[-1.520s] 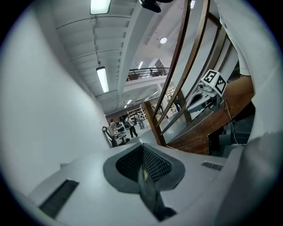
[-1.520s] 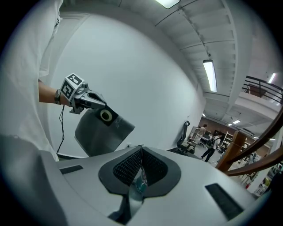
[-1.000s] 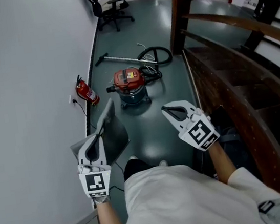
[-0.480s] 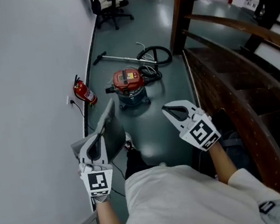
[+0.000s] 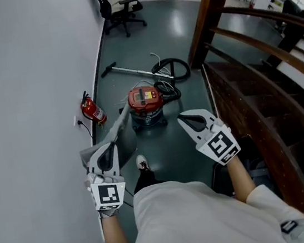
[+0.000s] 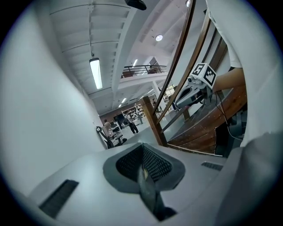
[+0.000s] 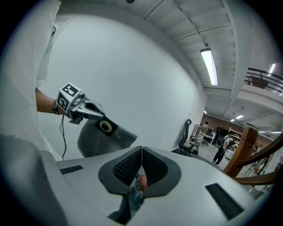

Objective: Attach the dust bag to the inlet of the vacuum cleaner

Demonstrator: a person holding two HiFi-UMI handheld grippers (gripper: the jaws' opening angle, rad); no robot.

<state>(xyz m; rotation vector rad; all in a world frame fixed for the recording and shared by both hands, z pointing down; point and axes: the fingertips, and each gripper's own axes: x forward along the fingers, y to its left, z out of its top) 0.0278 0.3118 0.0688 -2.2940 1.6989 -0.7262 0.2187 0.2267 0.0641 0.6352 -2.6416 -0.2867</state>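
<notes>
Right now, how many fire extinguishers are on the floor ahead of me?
1. The fire extinguisher sits at the foot of the wall, left of the vacuum cleaner. The held dust bag covers some floor there, so another could be hidden.

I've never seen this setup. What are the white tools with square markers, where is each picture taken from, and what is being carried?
No robot here: a person holds a white two-jaw gripper in each hand. One picture comes from a camera on the person's head, looking down; the other two from cameras riding on the grippers, looking along their jaws. The left gripper is shut on a flat grey dust bag whose collar has a round hole. The right gripper is shut and empty. Ahead on the dark floor stands a red-lidded vacuum cleaner with its black hose; a red fire extinguisher sits by the white wall.
</notes>
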